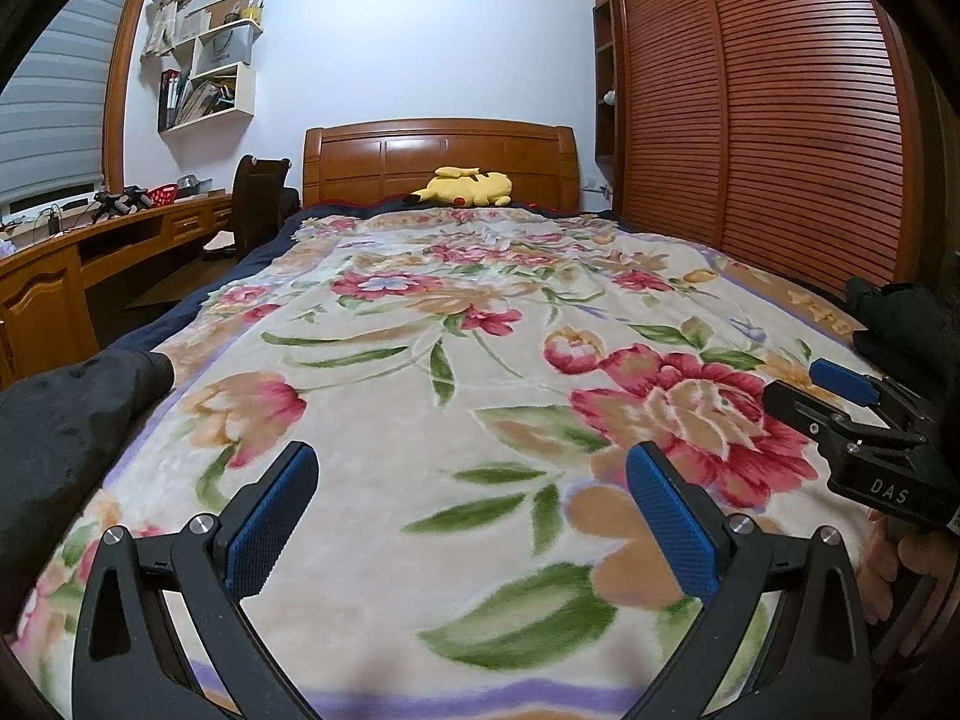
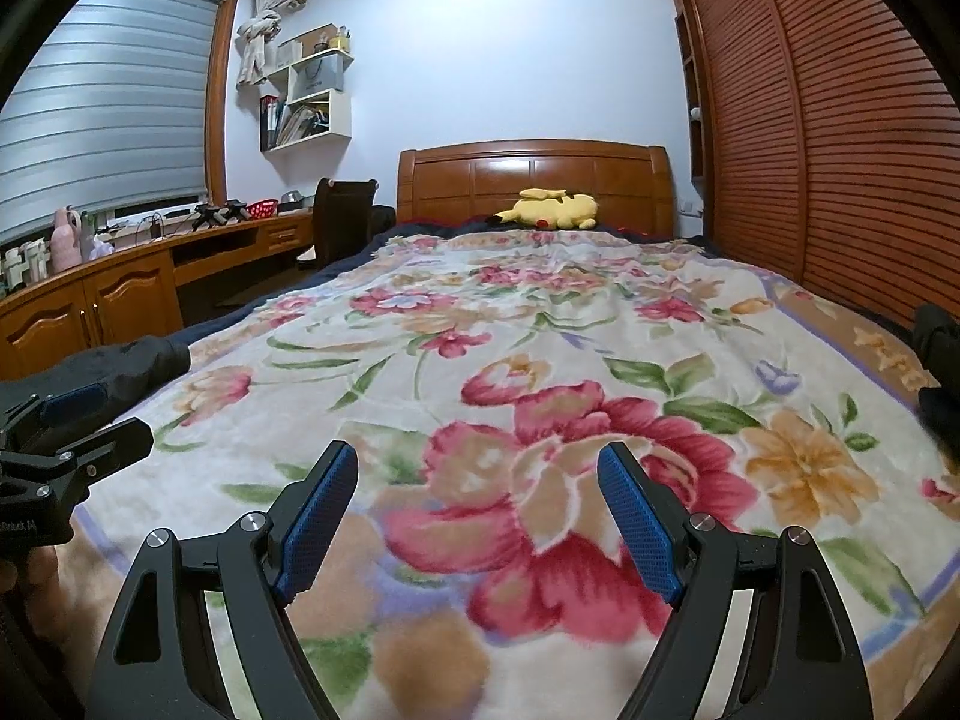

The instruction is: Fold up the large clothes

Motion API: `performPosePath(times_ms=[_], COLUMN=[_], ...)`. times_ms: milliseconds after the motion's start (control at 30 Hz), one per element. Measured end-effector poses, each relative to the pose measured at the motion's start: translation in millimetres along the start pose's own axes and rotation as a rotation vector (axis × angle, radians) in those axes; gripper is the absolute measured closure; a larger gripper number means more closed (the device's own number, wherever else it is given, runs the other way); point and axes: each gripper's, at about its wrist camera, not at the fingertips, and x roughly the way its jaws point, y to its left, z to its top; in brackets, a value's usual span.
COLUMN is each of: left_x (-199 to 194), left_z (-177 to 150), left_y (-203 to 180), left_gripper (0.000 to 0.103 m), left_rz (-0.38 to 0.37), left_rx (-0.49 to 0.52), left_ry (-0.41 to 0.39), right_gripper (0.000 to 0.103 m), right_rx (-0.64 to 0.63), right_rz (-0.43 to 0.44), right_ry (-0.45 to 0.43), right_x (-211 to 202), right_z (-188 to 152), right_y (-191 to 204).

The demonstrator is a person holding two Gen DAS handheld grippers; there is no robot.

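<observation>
A black garment [image 1: 66, 420] lies bunched at the bed's left edge, its sleeve-like end [image 2: 150, 357] pointing onto the floral blanket [image 1: 480, 324]. Another dark piece of clothing [image 1: 894, 312] sits at the right edge, also in the right wrist view [image 2: 936, 336]. My left gripper [image 1: 473, 452] stands open over the blanket's near end, nothing between its blue pads [image 1: 270, 522]. My right gripper [image 2: 477, 452] is open too, empty, low over a big red flower. Each gripper shows in the other's view: the right gripper [image 1: 792, 384] and the left gripper [image 2: 123, 411].
A yellow plush toy [image 1: 468, 186] lies by the wooden headboard [image 1: 438, 153]. A wooden desk [image 2: 120, 282] with clutter and a dark chair [image 2: 342, 210] stand left of the bed. Louvred wardrobe doors [image 1: 780, 120] run along the right side.
</observation>
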Motion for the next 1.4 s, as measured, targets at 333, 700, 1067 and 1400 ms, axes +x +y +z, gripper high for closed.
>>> performPosePath(times_ms=[333, 700, 1067, 1400], left_x=[-0.2, -1.0, -1.0, -0.9], left_z=[0.2, -0.3, -0.6, -0.9], left_y=[0.0, 6.2, 5.6, 7.3], left_gripper=[0.0, 0.0, 0.0, 0.0], left_rz=[0.001, 0.007, 0.007, 0.008], left_rx=[0.001, -0.001, 0.0, 0.0], left_ry=[0.0, -0.006, -0.005, -0.005], right_gripper=[0.019, 0.019, 0.019, 0.019], right_rx=[0.001, 0.004, 0.006, 0.006], right_rz=[0.0, 0.003, 0.004, 0.005], right_ry=[-0.001, -0.005, -0.007, -0.008], right_x=[0.1, 0.9, 1.0, 1.0], right_z=[0.1, 1.0, 1.3, 1.1], right_y=[-0.4, -4.2, -5.0, -5.2])
